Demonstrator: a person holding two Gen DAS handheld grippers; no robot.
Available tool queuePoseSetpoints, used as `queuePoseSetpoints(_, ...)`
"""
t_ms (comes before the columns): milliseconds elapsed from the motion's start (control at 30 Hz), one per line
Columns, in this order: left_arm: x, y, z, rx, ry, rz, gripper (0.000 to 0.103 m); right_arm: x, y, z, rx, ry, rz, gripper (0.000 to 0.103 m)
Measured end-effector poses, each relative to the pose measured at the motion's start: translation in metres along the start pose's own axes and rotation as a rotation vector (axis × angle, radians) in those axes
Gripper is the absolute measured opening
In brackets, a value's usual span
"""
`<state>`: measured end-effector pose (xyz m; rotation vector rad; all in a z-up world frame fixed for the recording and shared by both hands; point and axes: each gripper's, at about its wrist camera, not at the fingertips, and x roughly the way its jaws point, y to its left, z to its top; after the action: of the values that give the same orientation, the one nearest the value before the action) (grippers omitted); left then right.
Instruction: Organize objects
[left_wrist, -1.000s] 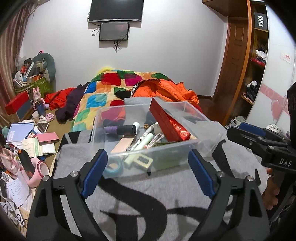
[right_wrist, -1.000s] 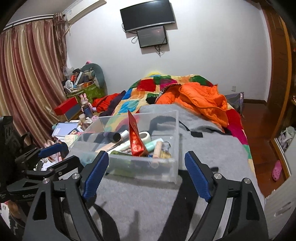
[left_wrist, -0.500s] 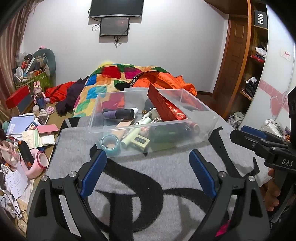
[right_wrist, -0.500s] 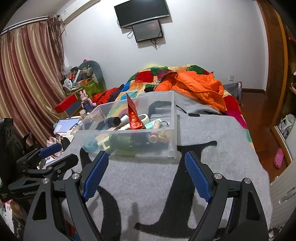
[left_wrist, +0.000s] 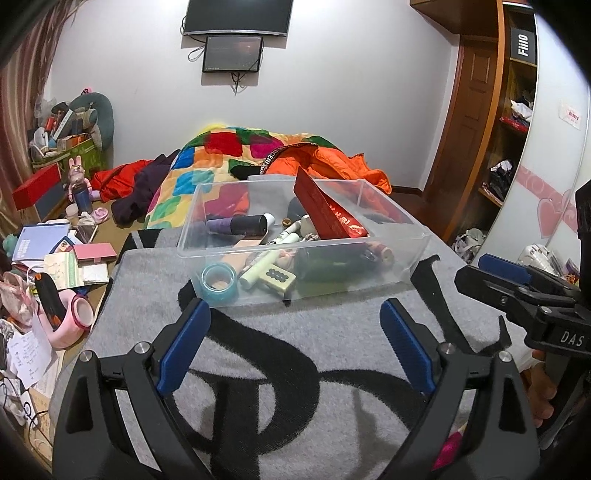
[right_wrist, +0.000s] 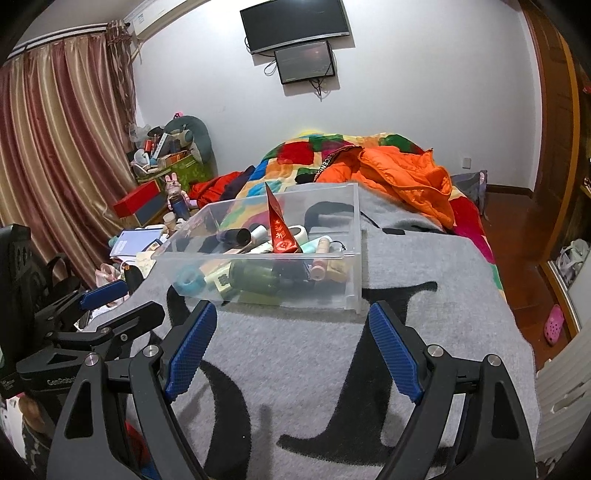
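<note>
Left wrist view shows my left tool (left_wrist: 295, 343) spread wide and empty above the grey blanket (left_wrist: 295, 354); my right tool (right_wrist: 291, 343) hangs just as wide, holding nothing. Both have drawn back over the last second, so the clear bin (left_wrist: 229, 299) sits farther ahead. Tape roll (left_wrist: 218, 281), tubes and red box (left_wrist: 328, 214) all lie inside it, which suits either a finished tidy or a fresh reach

Bin (left_wrist: 413, 236) on blanket (left_wrist: 295, 354), ahead of both grippers; tape roll (left_wrist: 218, 281), tile (left_wrist: 275, 277), bottles, envelope (left_wrist: 327, 214) inside; quilt (left_wrist: 221, 155) behind; clutter left on floor
</note>
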<state>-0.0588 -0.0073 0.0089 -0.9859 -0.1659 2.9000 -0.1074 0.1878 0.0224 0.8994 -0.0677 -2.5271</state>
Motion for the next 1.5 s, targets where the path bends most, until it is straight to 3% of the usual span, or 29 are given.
queuePoseSetpoints(1500, -0.011, -0.003, 0.007, 0.019, 0.002, -0.006, 0.096, -0.001, 0.008, -0.002, -0.019, -0.004, 0.018, 0.082)
